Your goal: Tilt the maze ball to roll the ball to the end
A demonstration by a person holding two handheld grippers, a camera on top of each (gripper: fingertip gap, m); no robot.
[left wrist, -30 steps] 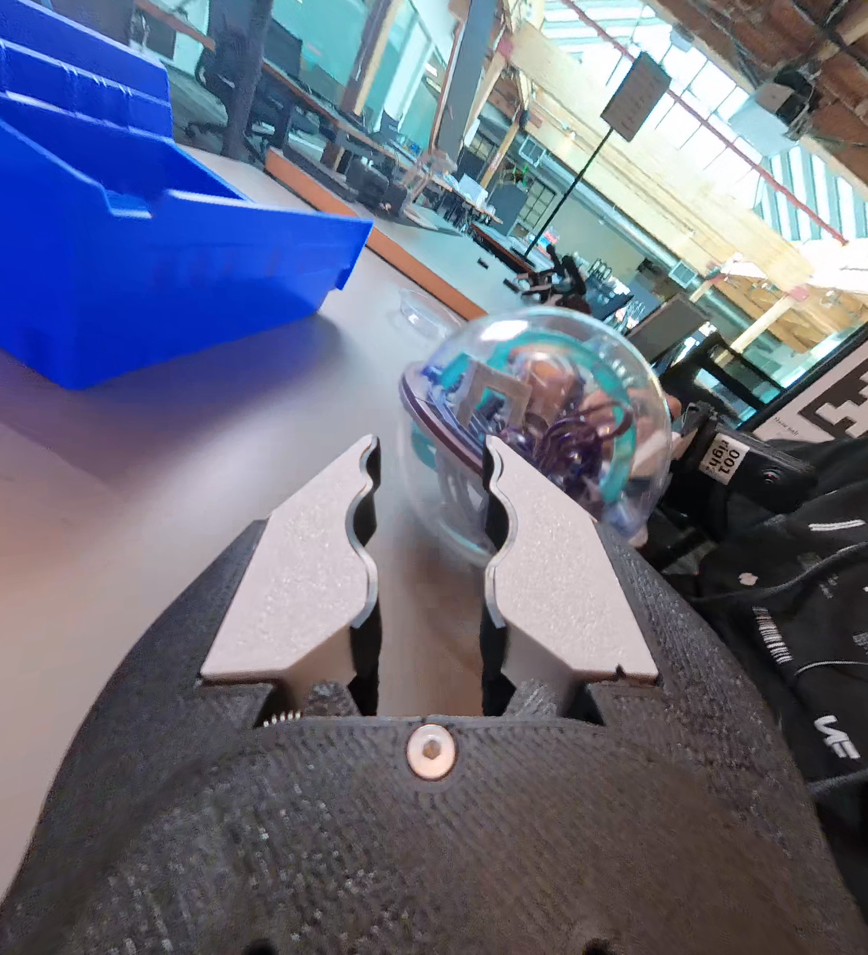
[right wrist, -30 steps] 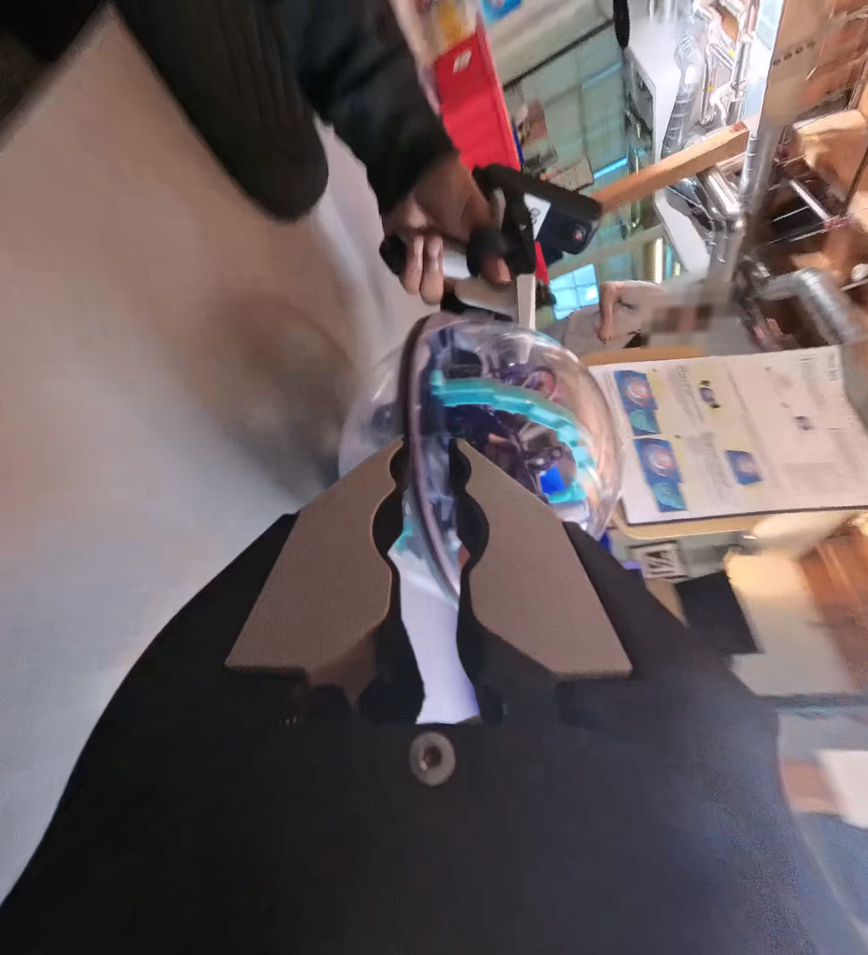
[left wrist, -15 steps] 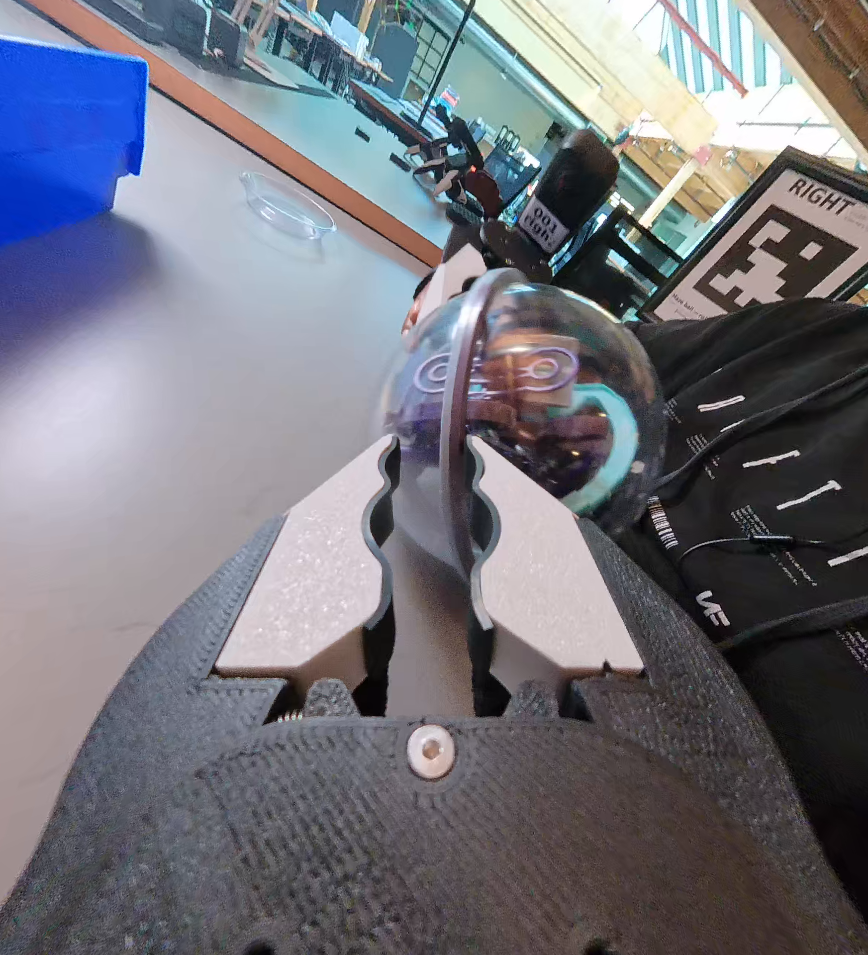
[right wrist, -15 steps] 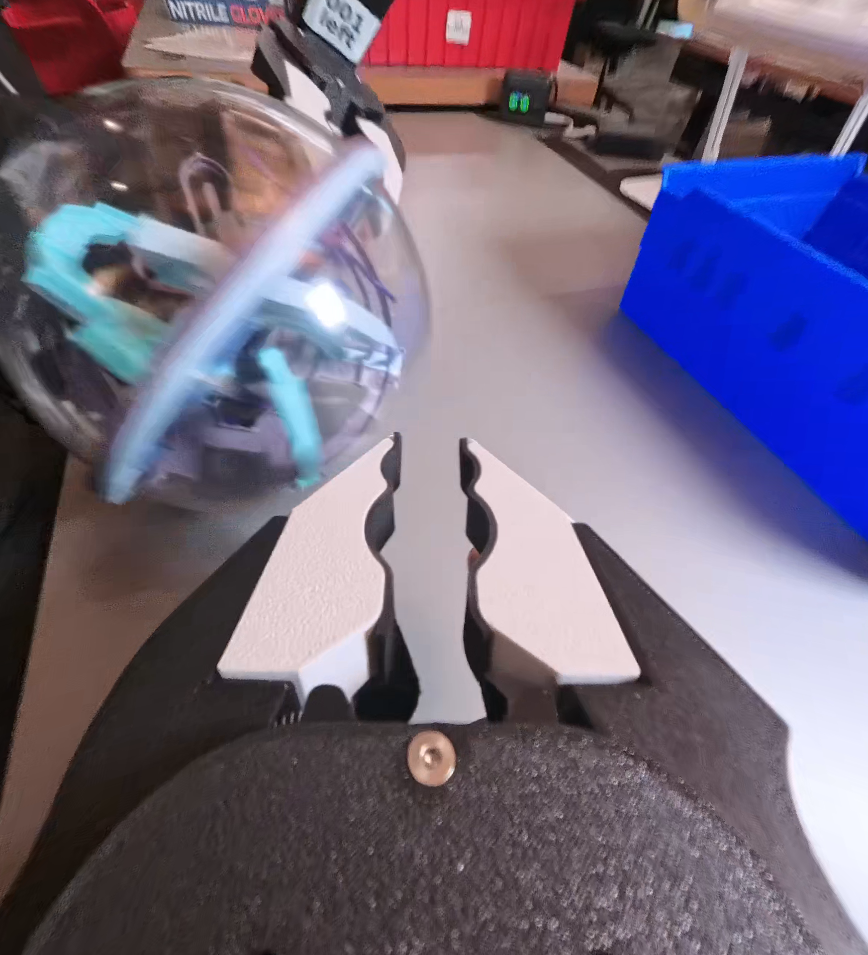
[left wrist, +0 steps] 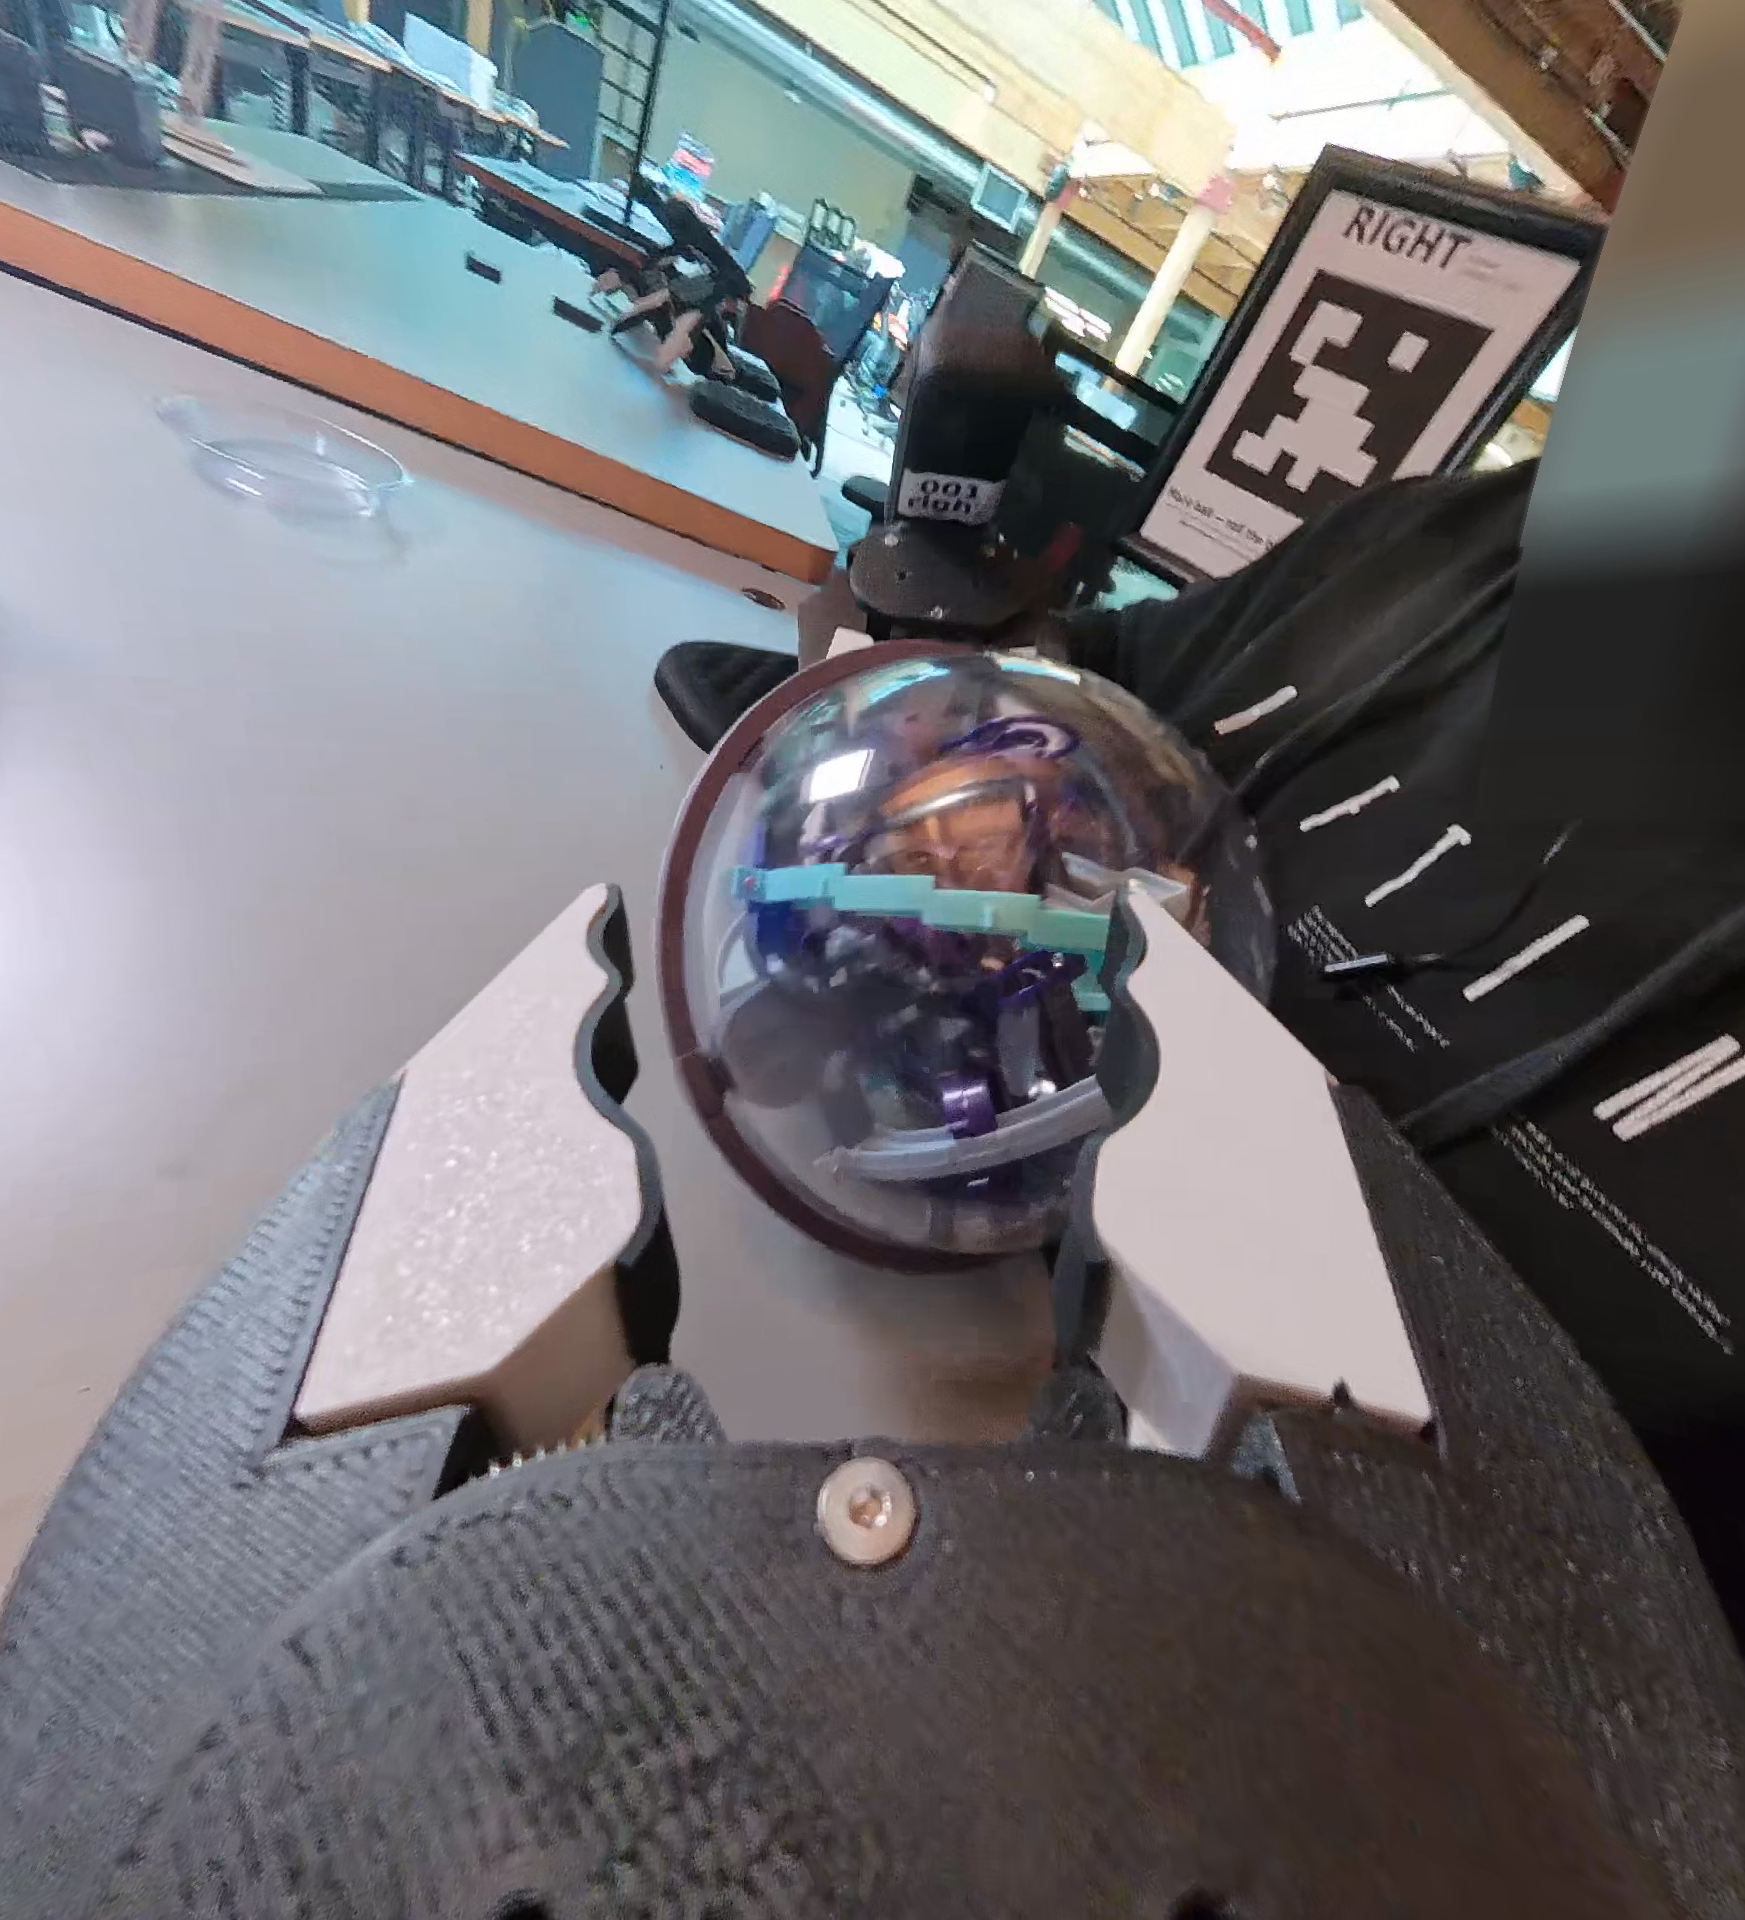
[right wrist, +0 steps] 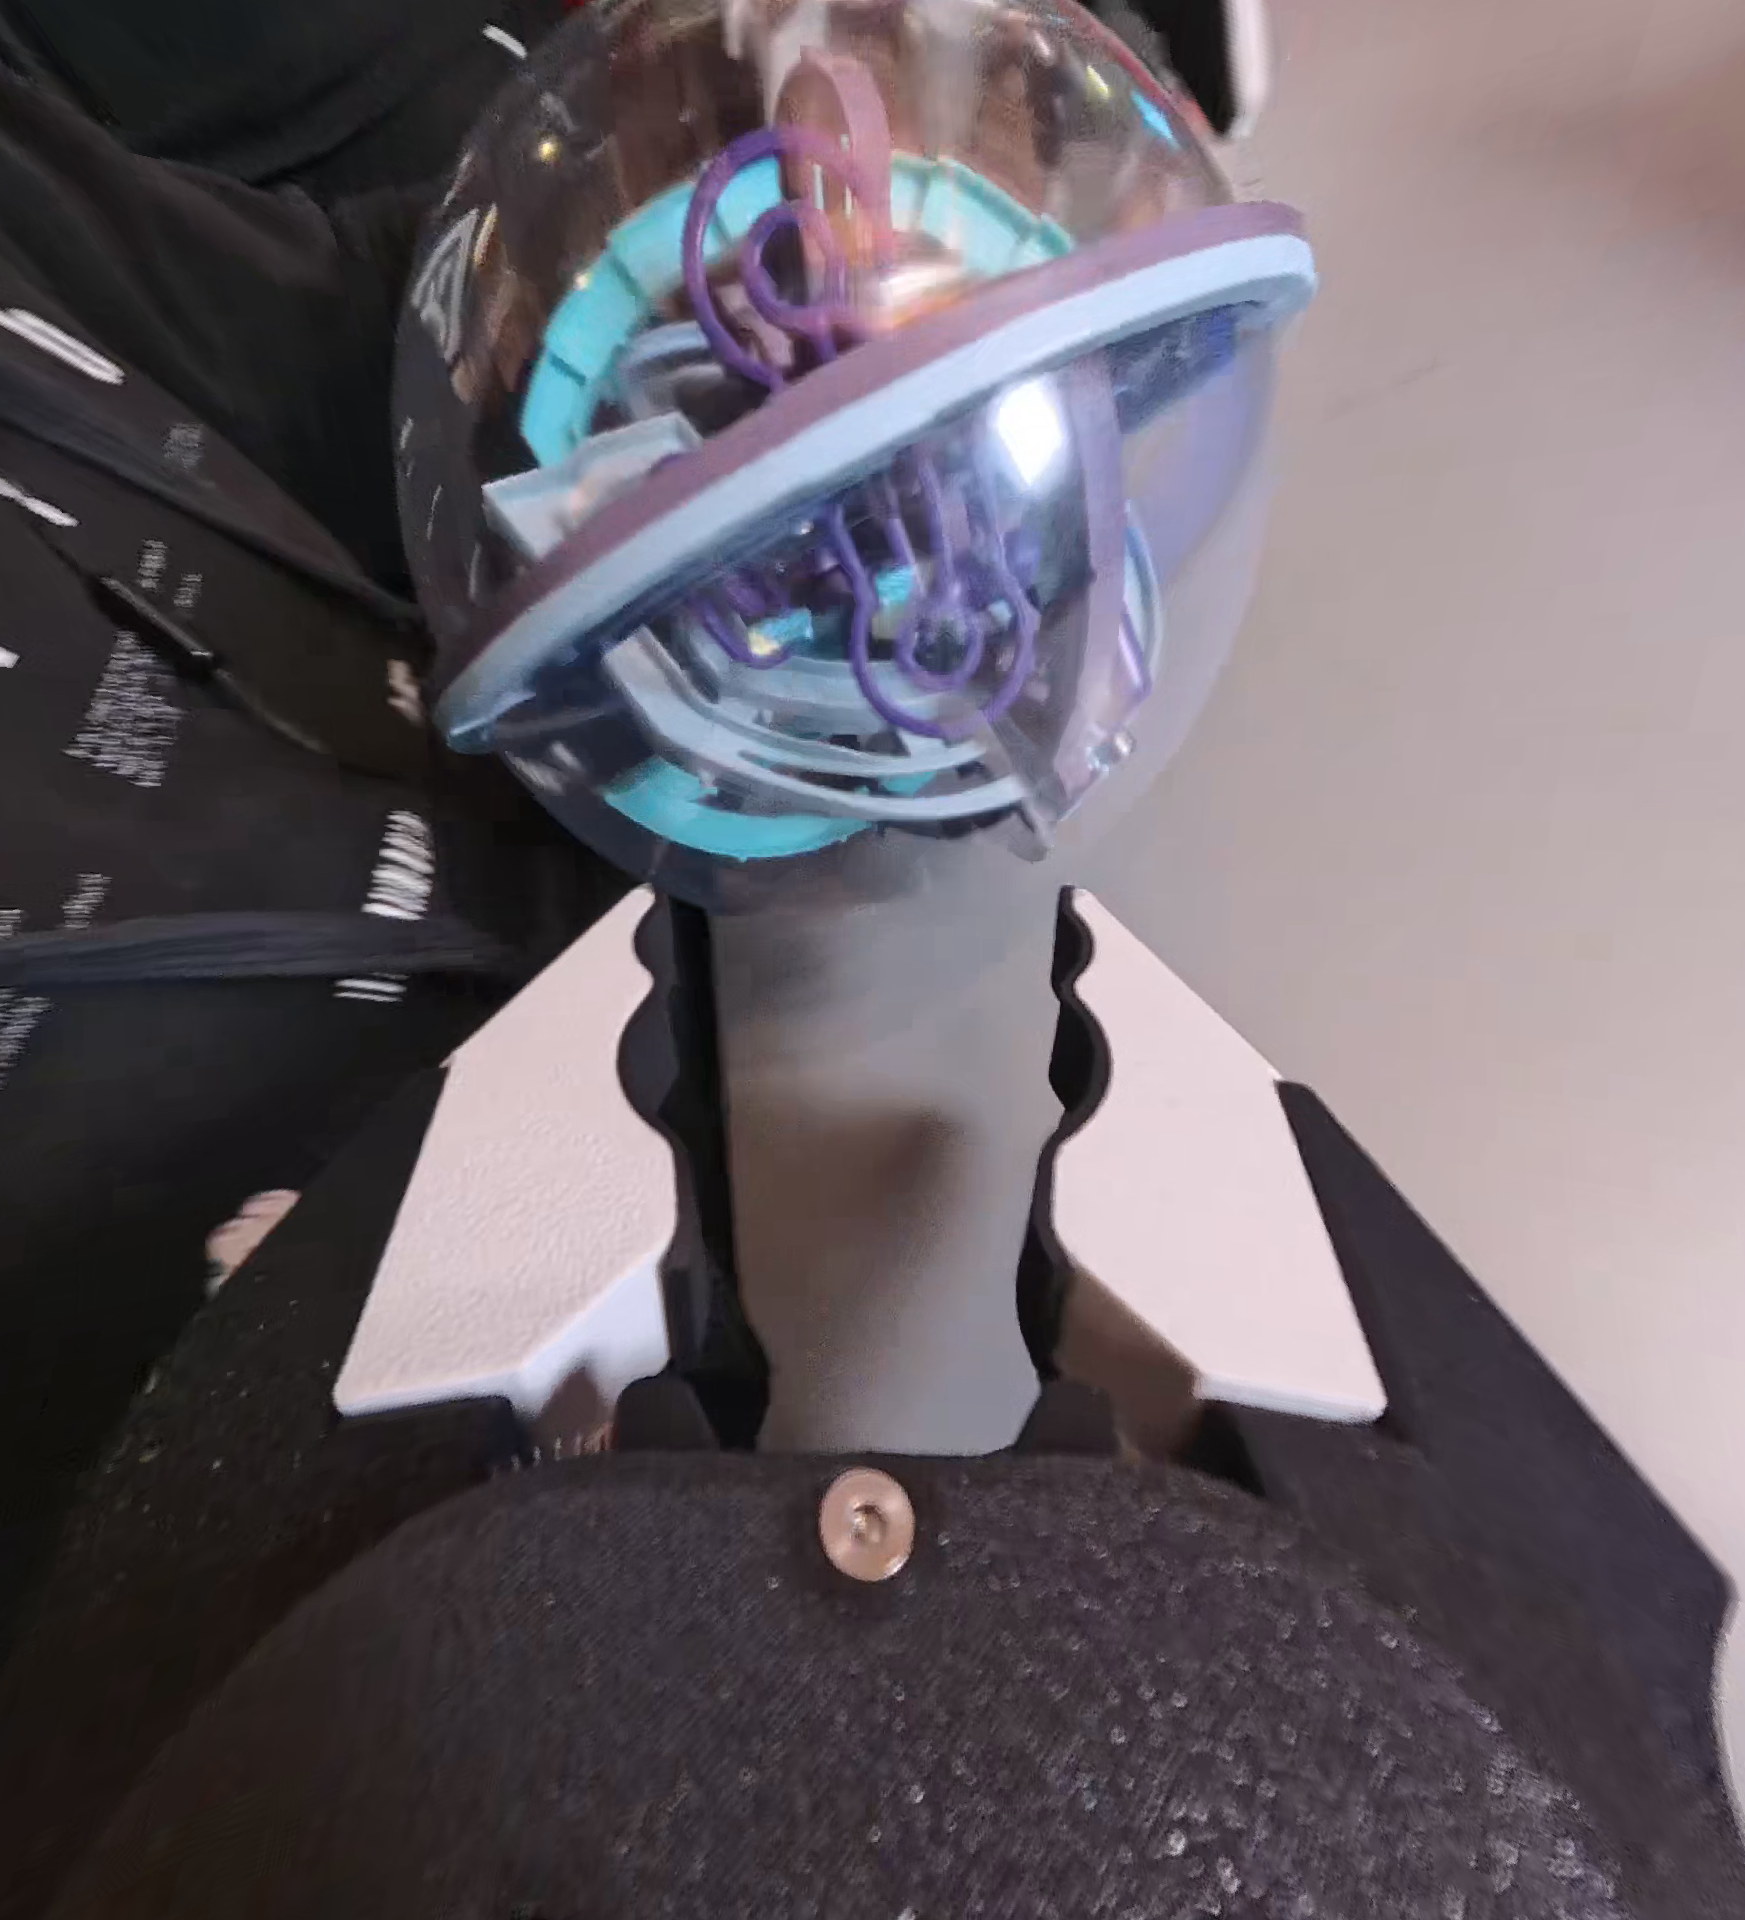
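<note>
The maze ball (left wrist: 951, 956) is a clear sphere with teal and purple tracks and a dark rim. In the left wrist view it lies between the fingers of my left gripper (left wrist: 868, 909), low over the grey table. The jaws stand wide open. A strip of table shows between the left finger (left wrist: 515, 1122) and the rim, and the right finger overlaps the sphere's edge. In the right wrist view the maze ball (right wrist: 847, 468) is just beyond the tips of my open right gripper (right wrist: 863, 904), not between them. The small ball inside cannot be made out.
A clear plastic dish (left wrist: 281, 462) lies on the table (left wrist: 172, 883) at the far left, before the orange table edge. A framed marker board (left wrist: 1367, 353) stands behind. The person's black jacket (left wrist: 1574, 987) fills the right side, and the left side of the right wrist view (right wrist: 120, 520).
My left jaws were closed on the ball's rim and have opened wide around the sphere. My right jaws have opened wider and swung to face the ball. The blue bin has left both views.
</note>
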